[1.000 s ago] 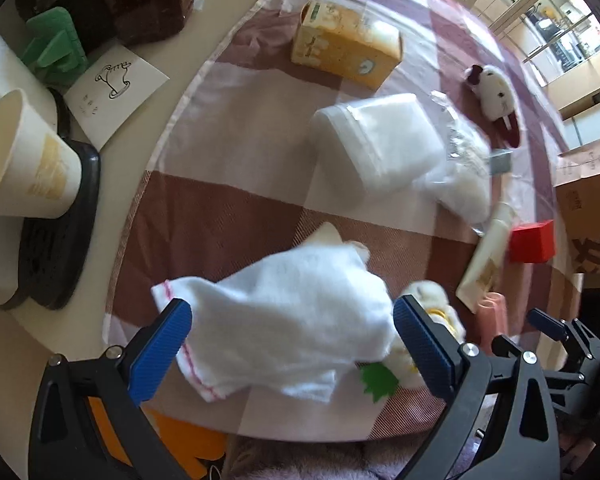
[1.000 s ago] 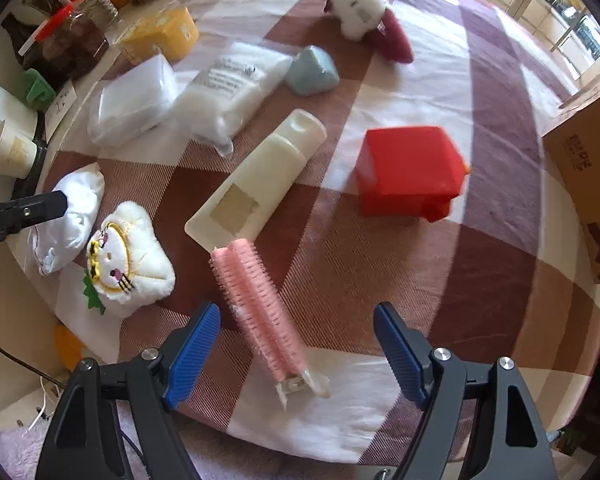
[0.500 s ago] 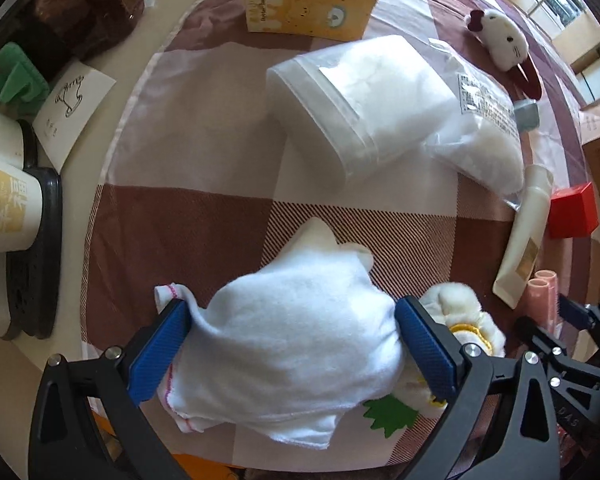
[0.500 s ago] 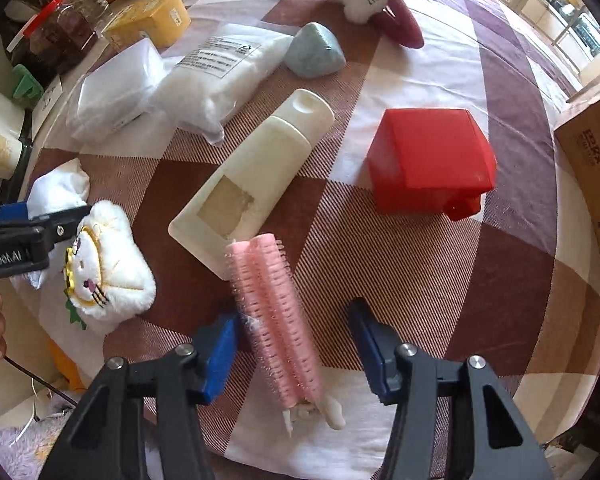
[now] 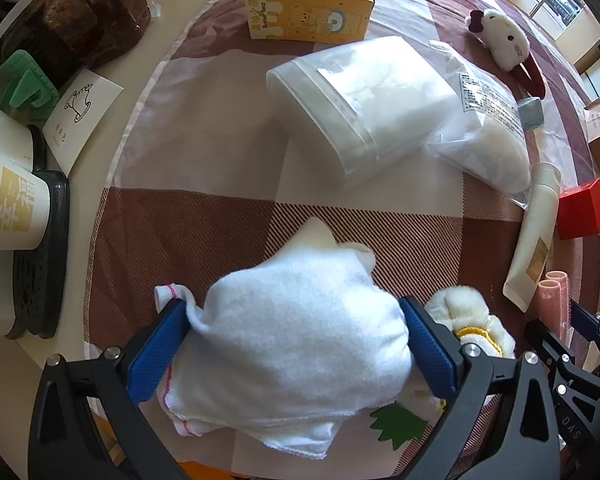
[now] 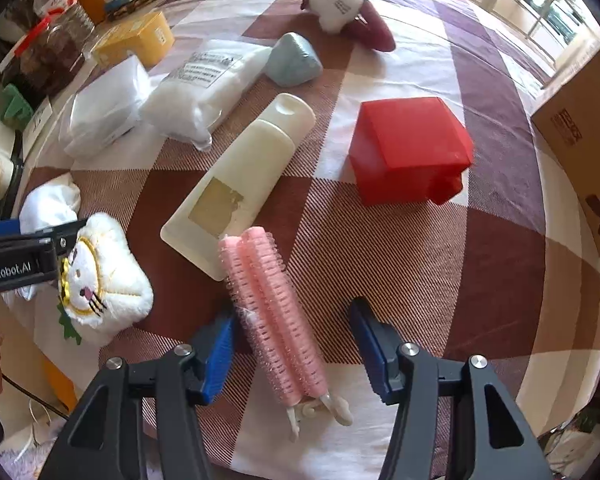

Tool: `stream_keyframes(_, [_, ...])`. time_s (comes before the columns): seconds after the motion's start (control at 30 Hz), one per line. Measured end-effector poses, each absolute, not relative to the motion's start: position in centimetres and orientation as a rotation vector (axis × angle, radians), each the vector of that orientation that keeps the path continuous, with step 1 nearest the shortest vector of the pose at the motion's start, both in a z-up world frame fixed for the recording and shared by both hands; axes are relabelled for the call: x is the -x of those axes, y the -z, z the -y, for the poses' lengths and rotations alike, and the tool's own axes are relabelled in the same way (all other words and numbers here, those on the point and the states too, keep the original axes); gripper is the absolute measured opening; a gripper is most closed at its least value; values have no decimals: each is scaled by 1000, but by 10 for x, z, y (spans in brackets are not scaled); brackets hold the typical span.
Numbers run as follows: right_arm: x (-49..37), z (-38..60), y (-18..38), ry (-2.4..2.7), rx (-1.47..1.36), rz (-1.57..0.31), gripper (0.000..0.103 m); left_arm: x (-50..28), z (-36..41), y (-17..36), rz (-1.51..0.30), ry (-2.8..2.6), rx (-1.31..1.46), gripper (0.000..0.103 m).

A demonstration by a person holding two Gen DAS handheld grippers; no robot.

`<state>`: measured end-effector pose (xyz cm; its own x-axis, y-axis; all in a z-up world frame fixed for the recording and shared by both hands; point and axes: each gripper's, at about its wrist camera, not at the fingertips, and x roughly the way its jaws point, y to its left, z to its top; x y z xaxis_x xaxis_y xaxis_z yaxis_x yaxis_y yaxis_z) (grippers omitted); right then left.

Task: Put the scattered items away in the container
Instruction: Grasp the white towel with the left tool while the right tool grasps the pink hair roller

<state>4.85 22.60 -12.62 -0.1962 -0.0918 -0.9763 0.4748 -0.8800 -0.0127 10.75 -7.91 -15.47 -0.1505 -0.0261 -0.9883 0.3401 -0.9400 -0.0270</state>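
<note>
Fingers of the left gripper [image 5: 296,344], low in its frame, press on both sides of a bunched white cloth [image 5: 300,344] on the checked tabletop [image 5: 204,224]. Right gripper [image 6: 292,344] fingers have just opened a little and straddle the pink hair roller [image 6: 274,312] at lower centre, the left pad touching, the right clear. A cardboard box [image 6: 580,120] sits at the right edge.

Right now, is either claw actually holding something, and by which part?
Left claw pinches the white cloth across its bunched middle. Right claw straddles the pink hair roller, pads not pressing it.
</note>
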Motion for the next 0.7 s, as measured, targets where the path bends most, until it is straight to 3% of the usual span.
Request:
stream_keyframes(0.1, [-56, -232, 125, 2115, -1744, -467, 59, -123, 84, 154, -367, 2196, -1862, 101])
stream_keyframes(0.2, [-62, -242, 122, 2107, -1803, -444, 59, -142, 89, 151, -357, 2195, -1845, 93])
stream_keyframes(0.27, [-69, -247, 120, 2098, -1793, -467, 50, -156, 93, 150, -350, 2198, -1839, 89])
stream_keyframes(0.3, [-75, -252, 116, 2107, -1777, -467, 31, -163, 95, 149, -344, 2201, -1838, 85])
stream_keyframes(0.33, [-77, -255, 115, 2110, -1776, -472, 28, -170, 96, 148, -344, 2209, -1836, 82])
stream_keyframes(0.6, [-111, -289, 87, 2134, -1709, -442, 27, -235, 121, 137, -475, 2259, -1823, 43])
stream_keyframes(0.7, [-126, -273, 83, 2131, -1687, -393, 27, -262, 132, 130, -542, 2259, -1815, 40])
